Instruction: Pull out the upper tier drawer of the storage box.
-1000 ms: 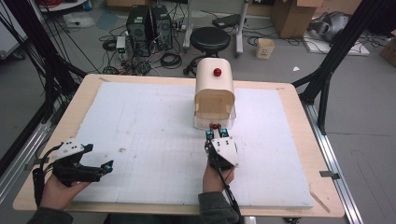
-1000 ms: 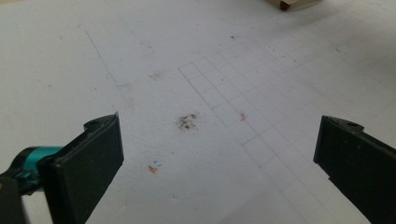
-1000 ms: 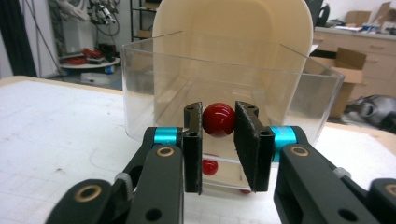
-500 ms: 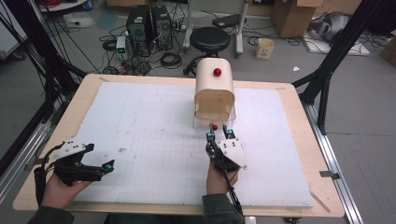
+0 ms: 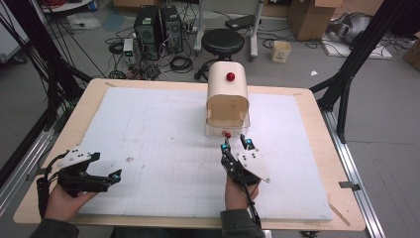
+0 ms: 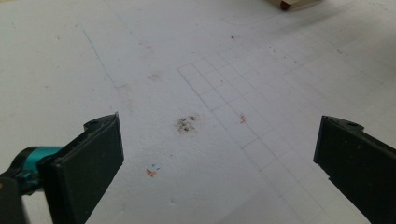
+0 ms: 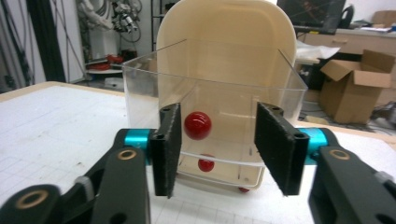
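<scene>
A cream box with a rounded top and a red knob on its top stands at the middle back of the white board. A clear drawer sticks out a little from its front and carries a small red knob. My right gripper is open just in front of that knob, not touching it. In the right gripper view the drawer's red knob hangs just beyond the gap of the right gripper, nearer the left jaw. My left gripper rests open at the front left, and the left gripper holds nothing.
A white foam board with a faint pencil grid covers the wooden table. A dark smudge marks the board ahead of the left jaws. A stool and computer towers stand on the floor beyond the table.
The right gripper's jaws have spread apart in front of the drawer's knob and the hand has drawn back slightly. The left gripper has stayed in place.
</scene>
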Tool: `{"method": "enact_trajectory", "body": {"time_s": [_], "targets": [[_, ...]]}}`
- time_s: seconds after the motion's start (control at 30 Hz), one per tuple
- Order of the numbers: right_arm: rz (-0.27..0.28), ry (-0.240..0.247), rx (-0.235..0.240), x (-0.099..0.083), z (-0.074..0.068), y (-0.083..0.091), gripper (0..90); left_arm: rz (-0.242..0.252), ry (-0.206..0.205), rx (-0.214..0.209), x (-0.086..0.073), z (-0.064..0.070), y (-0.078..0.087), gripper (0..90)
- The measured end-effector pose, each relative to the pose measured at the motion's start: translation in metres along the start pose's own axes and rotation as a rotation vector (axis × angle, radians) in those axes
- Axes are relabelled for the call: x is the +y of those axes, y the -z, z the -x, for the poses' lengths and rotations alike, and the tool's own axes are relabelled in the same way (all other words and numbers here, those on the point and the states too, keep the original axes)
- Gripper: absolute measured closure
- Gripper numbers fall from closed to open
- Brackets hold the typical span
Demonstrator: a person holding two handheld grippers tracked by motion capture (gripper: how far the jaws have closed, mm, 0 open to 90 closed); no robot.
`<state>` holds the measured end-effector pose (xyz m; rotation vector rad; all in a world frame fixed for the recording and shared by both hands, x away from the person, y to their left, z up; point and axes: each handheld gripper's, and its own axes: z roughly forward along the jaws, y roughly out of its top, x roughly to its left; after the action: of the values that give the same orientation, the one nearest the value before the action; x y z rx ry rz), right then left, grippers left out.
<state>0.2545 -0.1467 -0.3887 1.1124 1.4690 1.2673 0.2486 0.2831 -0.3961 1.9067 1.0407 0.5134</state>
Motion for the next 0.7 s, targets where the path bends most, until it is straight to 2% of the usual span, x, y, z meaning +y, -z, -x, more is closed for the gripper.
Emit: {"method": "enact_trajectory", "body": {"time_s": [0.27,0.3,0.37,0.53,0.7], "targets": [[-0.043,0.02,0.076,0.005,0.021,0.005,37.8,-0.001,-0.002,-0.001,0.0,0.0,0.0,2.0],[-0.064,0.029,0.096,0.006,0.027,0.006,36.2,-0.002,-0.002,-0.003,0.0,0.0,-0.001,2.1],[-0.078,0.032,0.102,0.007,0.029,0.006,32.1,-0.002,-0.005,-0.006,0.0,0.0,-0.001,2.0],[-0.125,0.032,0.179,0.01,0.04,0.006,23.1,-0.003,-0.002,-0.009,-0.001,-0.001,0.0,2.0],[-0.196,0.033,0.245,0.012,0.054,0.003,14.3,0.003,0.005,-0.012,-0.001,0.0,0.0,2.0]]}}
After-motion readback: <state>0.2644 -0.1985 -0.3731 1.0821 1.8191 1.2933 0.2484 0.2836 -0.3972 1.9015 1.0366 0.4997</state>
